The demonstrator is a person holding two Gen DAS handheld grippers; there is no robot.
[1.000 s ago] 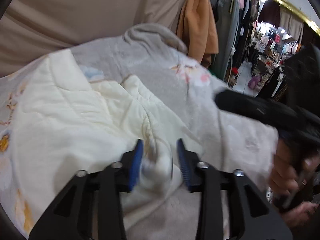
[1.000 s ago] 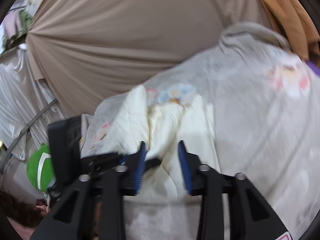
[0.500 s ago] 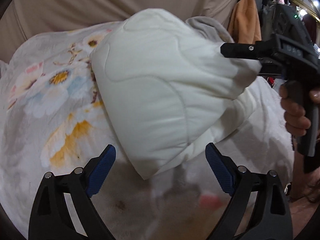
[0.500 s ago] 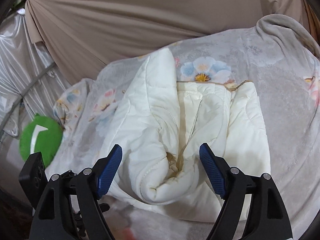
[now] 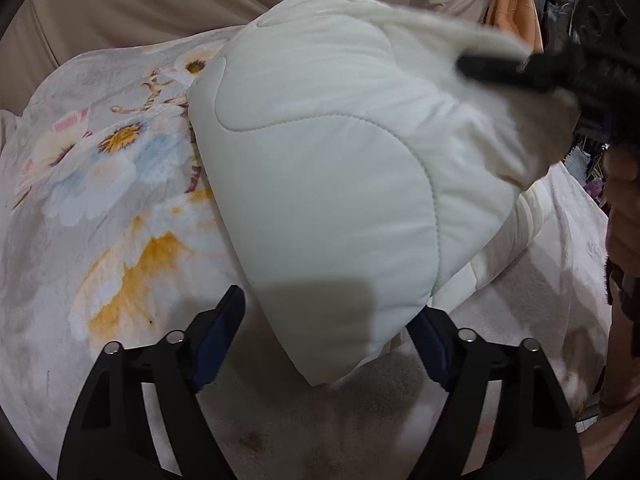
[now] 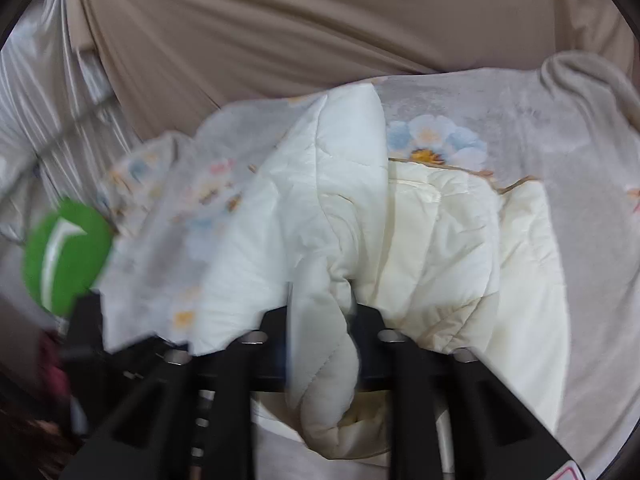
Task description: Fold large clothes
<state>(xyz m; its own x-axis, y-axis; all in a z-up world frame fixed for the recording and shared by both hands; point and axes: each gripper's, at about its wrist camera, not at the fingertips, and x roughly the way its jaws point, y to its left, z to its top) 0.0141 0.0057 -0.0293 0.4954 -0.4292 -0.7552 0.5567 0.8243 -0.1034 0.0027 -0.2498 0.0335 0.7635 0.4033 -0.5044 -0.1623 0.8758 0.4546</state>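
The cream quilted jacket lies bunched on a floral fleece blanket that covers the surface below; whether that is a bed or a bench the views do not show. The right gripper has just been closing and its fingers now pinch a padded fold of the jacket, seemingly a sleeve or hem edge, which bulges back between them. In the left wrist view that same gripper holds the fabric up at the upper right, so a broad quilted panel hangs slanted above the blanket. The left gripper stands spread, its jaws having just narrowed a little; the panel's lower corner sits between the blue pads, and it does not look gripped yet. I judge the fold barely begun: the garment is crumpled, no flat layers or squared edges show; taking the lower corner, spreading the jacket and laying it over itself all seem left to do.
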